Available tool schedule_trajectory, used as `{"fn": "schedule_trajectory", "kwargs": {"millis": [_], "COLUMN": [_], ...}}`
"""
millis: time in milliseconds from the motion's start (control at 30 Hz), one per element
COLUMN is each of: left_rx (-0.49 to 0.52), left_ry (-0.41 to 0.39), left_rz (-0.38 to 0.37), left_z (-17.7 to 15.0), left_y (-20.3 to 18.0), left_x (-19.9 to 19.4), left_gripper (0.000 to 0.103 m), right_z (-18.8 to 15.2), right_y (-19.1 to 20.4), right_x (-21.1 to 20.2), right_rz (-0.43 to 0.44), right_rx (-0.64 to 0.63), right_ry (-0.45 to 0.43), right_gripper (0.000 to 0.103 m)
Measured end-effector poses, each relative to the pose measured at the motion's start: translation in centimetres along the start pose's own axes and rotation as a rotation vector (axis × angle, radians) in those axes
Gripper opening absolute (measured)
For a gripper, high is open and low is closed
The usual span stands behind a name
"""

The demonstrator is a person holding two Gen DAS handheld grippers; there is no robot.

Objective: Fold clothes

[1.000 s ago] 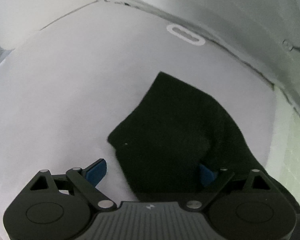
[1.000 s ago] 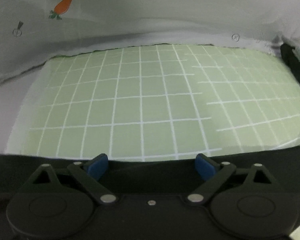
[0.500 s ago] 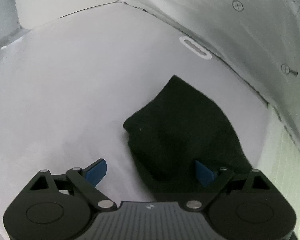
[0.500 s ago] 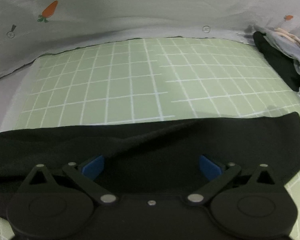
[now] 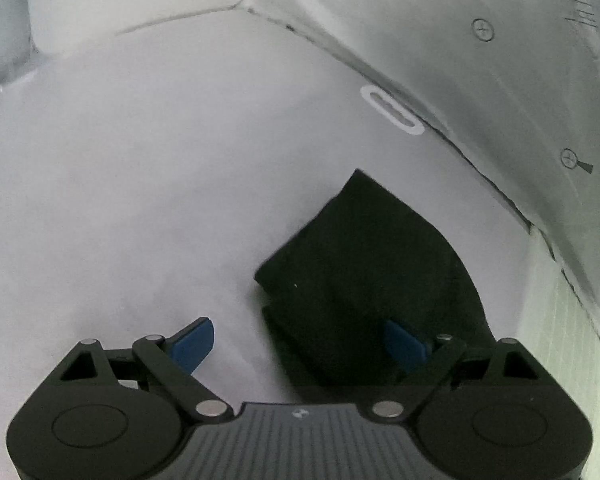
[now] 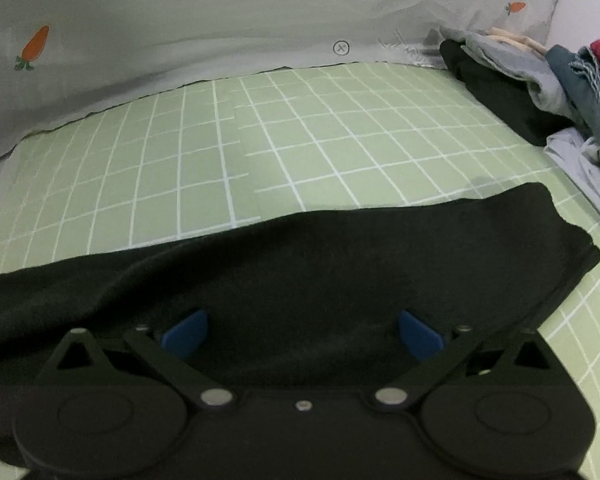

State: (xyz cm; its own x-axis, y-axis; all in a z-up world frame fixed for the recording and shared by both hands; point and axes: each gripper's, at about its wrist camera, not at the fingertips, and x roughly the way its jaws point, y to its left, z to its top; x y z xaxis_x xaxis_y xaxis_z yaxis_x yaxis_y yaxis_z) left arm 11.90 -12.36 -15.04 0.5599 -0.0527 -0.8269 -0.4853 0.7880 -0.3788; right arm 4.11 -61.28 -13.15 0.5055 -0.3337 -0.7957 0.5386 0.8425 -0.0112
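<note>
Green gridded mat (image 6: 300, 128) under printed grey sheet. My right gripper (image 6: 300, 332), jaws apart, hovers over the black garment (image 6: 320, 264) spread across the mat; left gripper (image 5: 298, 340) likewise spread above its folded end (image 5: 372, 256) (on white surface). Mid-fold, I judge; next, grasp an edge. Clothes pile (image 6: 548, 80) waits far right.

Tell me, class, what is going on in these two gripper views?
A person with a two-finger gripper in each hand is folding clothes. A black garment lies spread across the green gridded mat, one end reaching onto the white surface. The right gripper and the left gripper both hover over it with fingers apart, gripping nothing. A pile of other clothes waits at the mat's far right edge.
</note>
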Motion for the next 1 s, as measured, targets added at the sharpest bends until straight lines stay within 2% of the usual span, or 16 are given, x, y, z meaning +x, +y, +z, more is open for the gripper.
{"fn": "schedule_trajectory", "kwargs": {"millis": [67,100,167,200,233,300,333,433,533,633,733,800,900,933,967,1000], "left_rx": [-0.024,-0.024,0.01,0.027,0.027,-0.007,-0.021,0.061,0.233,0.371,0.504,0.578,0.646,0.661,0.659,0.658], "left_ry": [0.006,-0.001,-0.016,-0.013,-0.007,-0.014,-0.02,-0.056,-0.092,-0.095,-0.046,0.016,0.186,0.222,0.213,0.204], "left_rz": [-0.01,-0.008,0.007,0.021,0.019,-0.009,-0.031,-0.087,-0.165,-0.278,-0.385,-0.419,-0.412,-0.408,-0.405,-0.402], "left_z": [0.0,0.0,0.1,0.3,0.5,0.8,0.9,1.1,0.9,-0.4,-3.2,-5.6,-8.8,-9.3,-9.2,-9.1], "left_y": [0.0,0.0,-0.3,-0.5,-0.5,-0.2,-0.2,-2.1,-6.1,-10.6,-14.9,-17.0,-19.0,-19.0,-18.7,-18.4], "left_x": [0.6,0.7,0.6,0.6,0.6,0.1,-0.3,-2.3,-4.9,-7.1,-8.2,-8.1,-6.0,-5.8,-6.2,-6.5], "left_gripper": [0.091,0.085,0.066,0.042,0.027,0.016,0.015,0.014,0.014,0.014,0.014,0.016,0.03,0.036,0.041,0.054], "right_z": [-0.2,-0.2,-0.4,-0.4,-0.5,-0.5,-0.5,-0.6,-0.8,-0.9,-0.9,-0.9,-0.6,-0.5,-0.3,-0.2], "right_y": [-0.1,-0.1,-0.1,-0.1,-0.1,-0.1,-0.2,-0.2,-0.4,-0.5,-0.8,-0.9,-1.0,-1.0,-1.0,-0.9], "right_x": [0.0,0.0,0.0,0.0,0.0,0.0,0.0,0.0,0.0,0.0,0.0,0.1,0.1,0.1,0.1,0.1], "right_rz": [0.007,0.008,0.009,0.009,0.009,0.009,0.01,0.013,0.019,0.022,0.035,0.045,0.054,0.058,0.061,0.063], "right_rx": [0.009,0.008,0.011,0.012,0.013,0.016,0.016,0.018,0.015,0.017,0.006,-0.006,-0.02,-0.025,-0.033,-0.04], "right_ry": [-0.004,-0.007,-0.016,-0.021,-0.026,-0.031,-0.032,-0.038,-0.055,-0.069,-0.072,-0.074,-0.059,-0.051,-0.04,-0.029], "right_gripper": [0.103,0.103,0.103,0.103,0.103,0.103,0.103,0.103,0.103,0.103,0.103,0.103,0.103,0.103,0.103,0.103]}}
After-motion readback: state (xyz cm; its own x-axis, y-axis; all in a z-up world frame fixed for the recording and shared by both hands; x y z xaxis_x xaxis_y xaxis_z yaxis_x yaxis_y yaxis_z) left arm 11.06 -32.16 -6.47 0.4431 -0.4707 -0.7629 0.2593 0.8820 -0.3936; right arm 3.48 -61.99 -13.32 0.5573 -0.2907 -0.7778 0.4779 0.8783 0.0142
